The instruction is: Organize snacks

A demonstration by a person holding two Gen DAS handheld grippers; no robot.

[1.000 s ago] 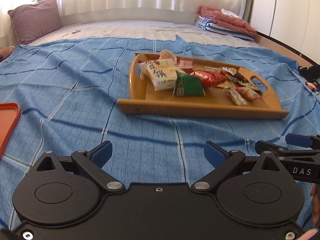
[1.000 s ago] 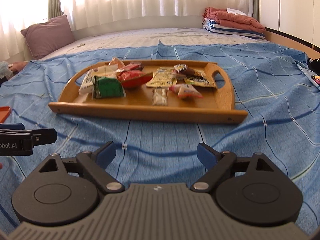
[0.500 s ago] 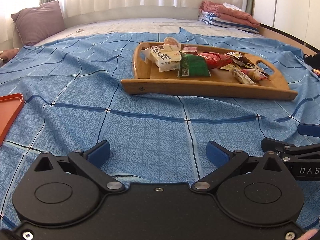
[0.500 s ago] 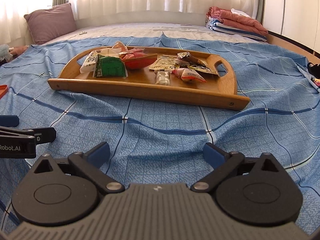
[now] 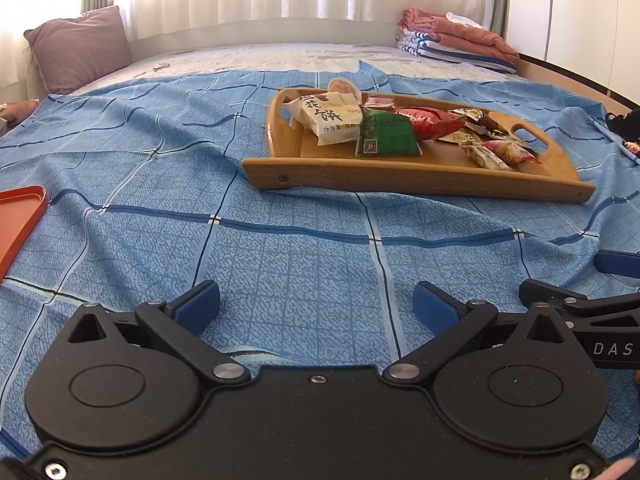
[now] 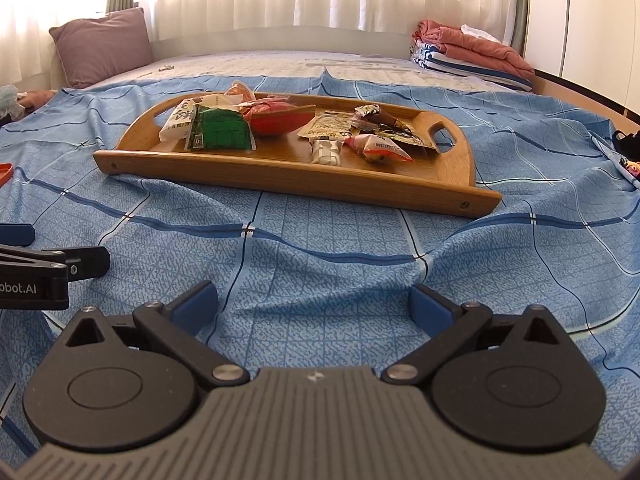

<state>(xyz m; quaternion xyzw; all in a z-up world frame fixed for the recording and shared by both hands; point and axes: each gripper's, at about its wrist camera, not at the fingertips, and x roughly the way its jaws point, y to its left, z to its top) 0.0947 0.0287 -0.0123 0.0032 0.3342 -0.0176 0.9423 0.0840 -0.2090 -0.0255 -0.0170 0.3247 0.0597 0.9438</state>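
A wooden tray (image 5: 400,176) (image 6: 280,172) lies on the blue bedspread and holds several snack packets: a white pack (image 5: 328,120), a green pack (image 5: 386,136) (image 6: 218,128), a red bag (image 5: 428,120) (image 6: 280,120) and small wrapped sweets (image 6: 376,148). My left gripper (image 5: 316,304) is open and empty, low over the bedspread, well short of the tray. My right gripper (image 6: 312,300) is open and empty, also short of the tray. Each gripper shows at the edge of the other's view.
An orange tray (image 5: 20,220) lies at the left edge of the bedspread. A purple pillow (image 5: 80,48) sits at the far left, folded blankets (image 5: 456,40) at the far right. Dark items (image 6: 628,148) lie at the right bed edge.
Both grippers have dropped lower and tilted up, so the tray sits higher in both views. Both stay open. The snacks have not moved.
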